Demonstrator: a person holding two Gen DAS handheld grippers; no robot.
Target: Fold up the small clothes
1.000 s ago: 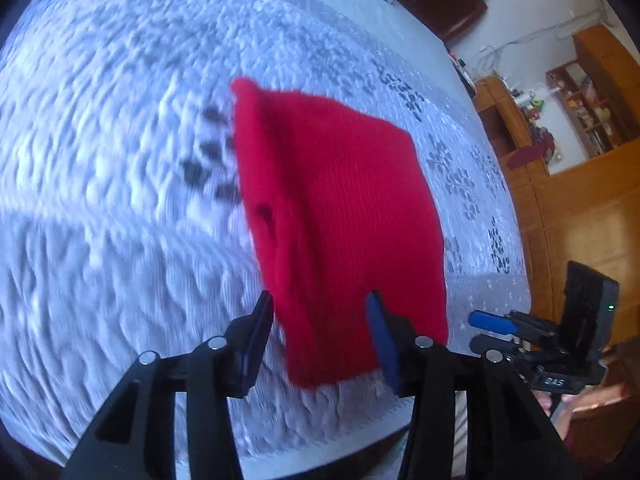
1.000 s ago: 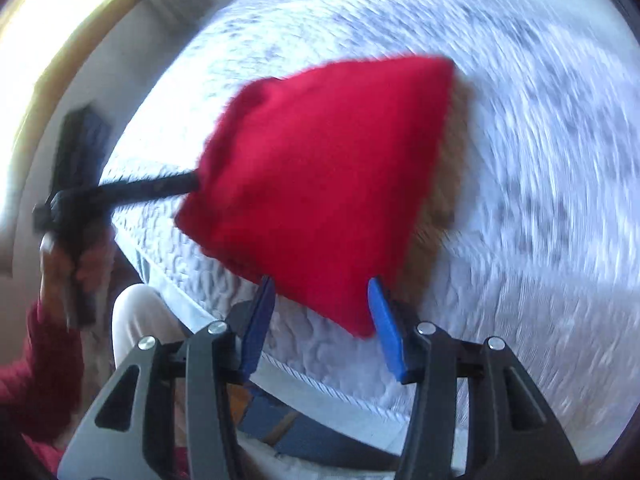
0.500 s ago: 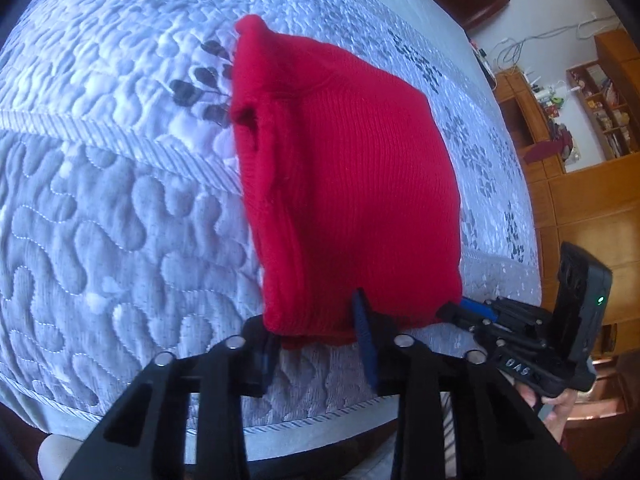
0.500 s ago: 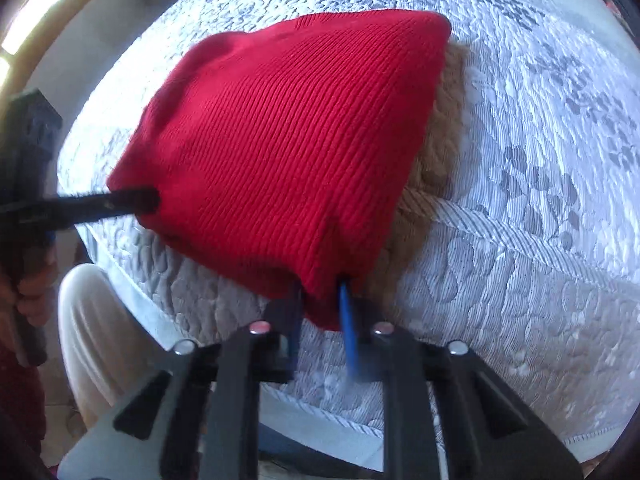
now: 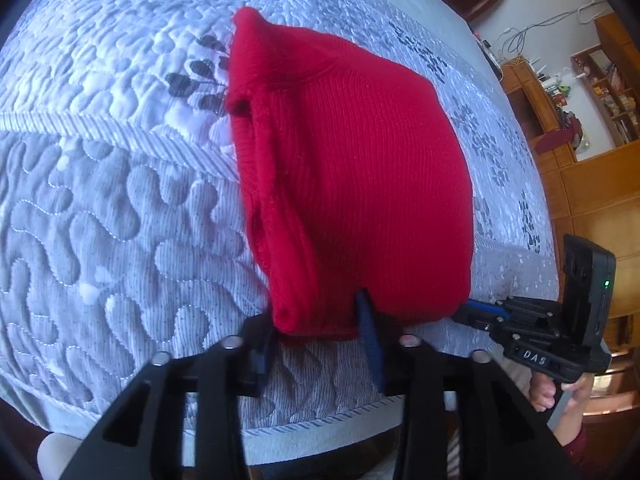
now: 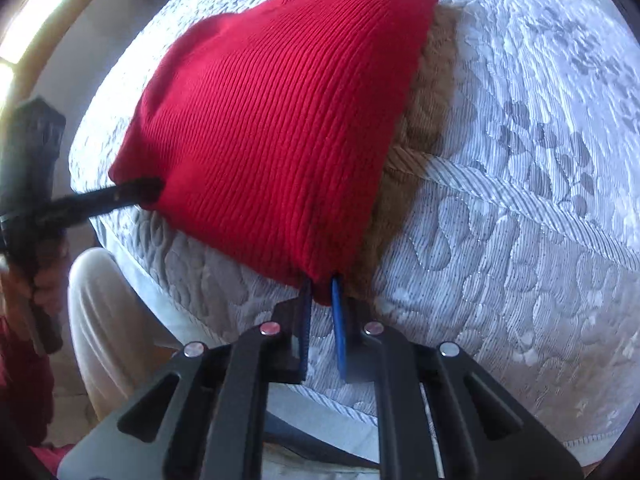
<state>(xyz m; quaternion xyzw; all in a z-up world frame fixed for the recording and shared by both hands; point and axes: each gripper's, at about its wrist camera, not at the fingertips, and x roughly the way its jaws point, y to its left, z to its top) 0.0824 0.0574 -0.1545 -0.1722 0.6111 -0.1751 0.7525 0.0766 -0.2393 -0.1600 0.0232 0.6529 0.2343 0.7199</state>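
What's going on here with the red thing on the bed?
A person is folding a red knitted garment on a quilted bedspread, using a handheld gripper in each hand. The right gripper is pinched shut on one near corner. The left gripper is at the other near corner, its jaws opening with the edge between them. A brown knit piece lies underneath.

A home bedroom is showing: a pale quilted leaf-print bedspread (image 5: 120,208) is lying near, orange-brown wooden shelving (image 5: 600,80) standing far right.
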